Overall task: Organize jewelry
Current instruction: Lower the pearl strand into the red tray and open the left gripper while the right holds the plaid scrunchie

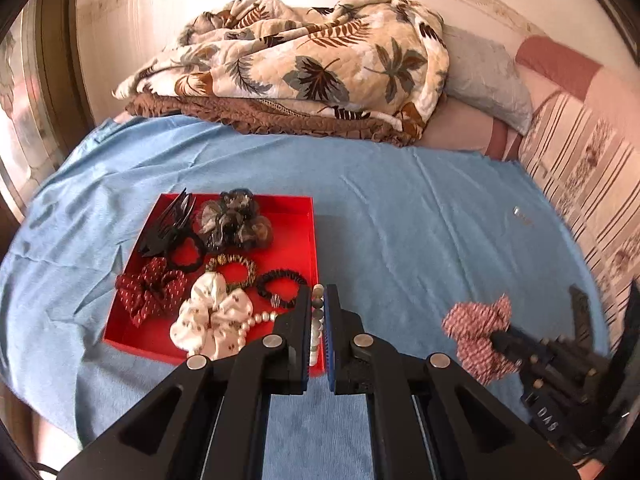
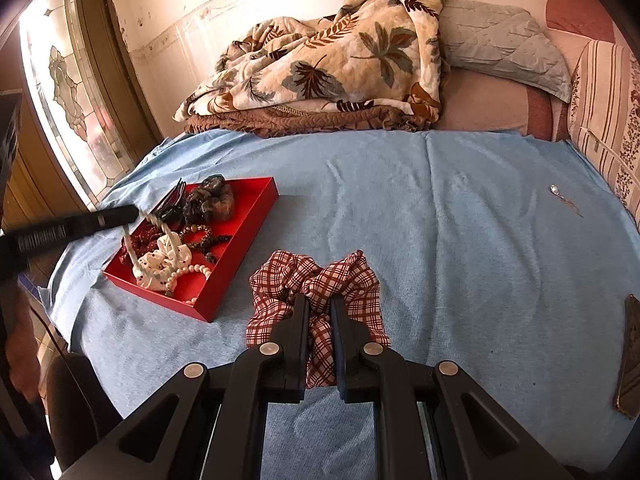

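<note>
Left gripper (image 1: 319, 300) closed on a pearl necklace (image 2: 170, 250), strand pinched between the blue pads and hanging in loops over the near corner of a red tray (image 1: 308, 216), lower end trailing among the pieces inside. Right gripper (image 2: 320, 304) clamped on a red-and-white checked scrunchie (image 2: 316, 280), held over the blue cloth (image 2: 440, 220), well apart from the tray. In the tray: a black claw clip (image 1: 170, 224), a dark sheer scrunchie (image 1: 234, 220), a red dotted scrunchie (image 1: 150, 286), a white scrunchie (image 1: 212, 316), a gold-and-black beaded band (image 1: 236, 268), a black band (image 1: 280, 282). Far right on the cloth, a small silver piece (image 2: 558, 192), too small to identify. Behind, a leaf-print quilt (image 1: 300, 60).
</note>
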`<state>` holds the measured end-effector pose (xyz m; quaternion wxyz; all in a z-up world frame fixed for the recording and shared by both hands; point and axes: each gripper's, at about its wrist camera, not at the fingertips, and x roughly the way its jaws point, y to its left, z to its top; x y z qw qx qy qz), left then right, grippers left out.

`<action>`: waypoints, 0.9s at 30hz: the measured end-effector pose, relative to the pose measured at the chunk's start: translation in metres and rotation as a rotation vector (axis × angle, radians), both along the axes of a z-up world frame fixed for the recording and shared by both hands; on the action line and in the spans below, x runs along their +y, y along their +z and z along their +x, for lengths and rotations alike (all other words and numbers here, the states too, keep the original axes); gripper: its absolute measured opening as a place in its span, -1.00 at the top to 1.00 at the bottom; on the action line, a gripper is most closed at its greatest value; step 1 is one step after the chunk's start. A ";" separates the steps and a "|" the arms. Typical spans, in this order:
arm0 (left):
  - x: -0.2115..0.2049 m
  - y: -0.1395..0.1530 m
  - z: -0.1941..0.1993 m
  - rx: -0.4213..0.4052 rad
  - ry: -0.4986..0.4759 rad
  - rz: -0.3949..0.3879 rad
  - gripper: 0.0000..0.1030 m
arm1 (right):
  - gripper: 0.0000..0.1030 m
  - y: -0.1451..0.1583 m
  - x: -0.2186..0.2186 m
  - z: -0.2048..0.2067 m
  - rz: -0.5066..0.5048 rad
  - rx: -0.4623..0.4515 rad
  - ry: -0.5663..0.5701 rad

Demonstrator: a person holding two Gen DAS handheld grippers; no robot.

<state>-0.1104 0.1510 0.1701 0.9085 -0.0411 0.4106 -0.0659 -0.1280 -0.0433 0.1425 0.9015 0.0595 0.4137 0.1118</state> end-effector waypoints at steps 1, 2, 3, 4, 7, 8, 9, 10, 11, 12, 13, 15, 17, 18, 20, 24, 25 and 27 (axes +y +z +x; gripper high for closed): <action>0.005 0.002 0.005 0.002 -0.003 -0.011 0.89 | 0.77 -0.001 0.000 0.002 0.000 0.002 0.000; 0.010 0.005 0.011 0.004 -0.004 -0.021 0.89 | 0.77 -0.002 0.001 0.004 0.002 0.005 0.000; 0.016 0.008 0.017 0.006 -0.005 -0.032 0.89 | 0.77 -0.002 0.001 0.005 0.005 0.007 0.000; 0.021 0.010 0.022 0.007 -0.004 -0.040 0.89 | 0.77 -0.003 0.002 0.007 0.008 0.009 0.000; 0.034 0.014 0.039 0.014 -0.003 -0.078 0.89 | 0.77 -0.006 0.005 0.015 0.016 0.017 0.008; 0.037 0.014 0.043 0.018 -0.003 -0.088 0.89 | 0.77 -0.006 0.005 0.017 0.017 0.019 0.011; 0.040 0.013 0.049 0.024 -0.004 -0.105 0.89 | 0.77 -0.007 0.007 0.020 0.018 0.022 0.017; 0.042 0.011 0.055 0.031 -0.004 -0.120 0.89 | 0.77 -0.008 0.008 0.023 0.018 0.023 0.023; 0.044 0.009 0.059 0.036 -0.003 -0.126 0.89 | 0.77 -0.009 0.010 0.026 0.017 0.025 0.030; 0.044 0.004 0.067 0.046 -0.003 -0.132 0.89 | 0.77 -0.009 0.012 0.029 0.016 0.026 0.035; 0.045 0.001 0.072 0.052 -0.006 -0.138 0.89 | 0.77 -0.009 0.014 0.032 0.015 0.027 0.039; 0.044 -0.011 0.087 0.084 -0.014 -0.158 0.89 | 0.77 -0.010 0.018 0.038 0.016 0.028 0.048; 0.042 -0.025 0.102 0.114 -0.022 -0.176 0.89 | 0.77 -0.011 0.021 0.044 0.017 0.030 0.055; 0.041 -0.033 0.110 0.130 -0.027 -0.182 0.89 | 0.77 -0.013 0.022 0.047 0.019 0.034 0.058; 0.036 -0.047 0.126 0.152 -0.035 -0.187 0.89 | 0.77 -0.017 0.025 0.052 0.019 0.042 0.061; 0.029 -0.066 0.152 0.175 -0.048 -0.179 0.89 | 0.77 -0.024 0.029 0.062 0.021 0.064 0.065; 0.029 -0.070 0.159 0.180 -0.048 -0.173 0.89 | 0.77 -0.025 0.030 0.064 0.023 0.067 0.064; 0.028 -0.080 0.173 0.192 -0.043 -0.149 0.89 | 0.77 -0.026 0.032 0.068 0.026 0.066 0.069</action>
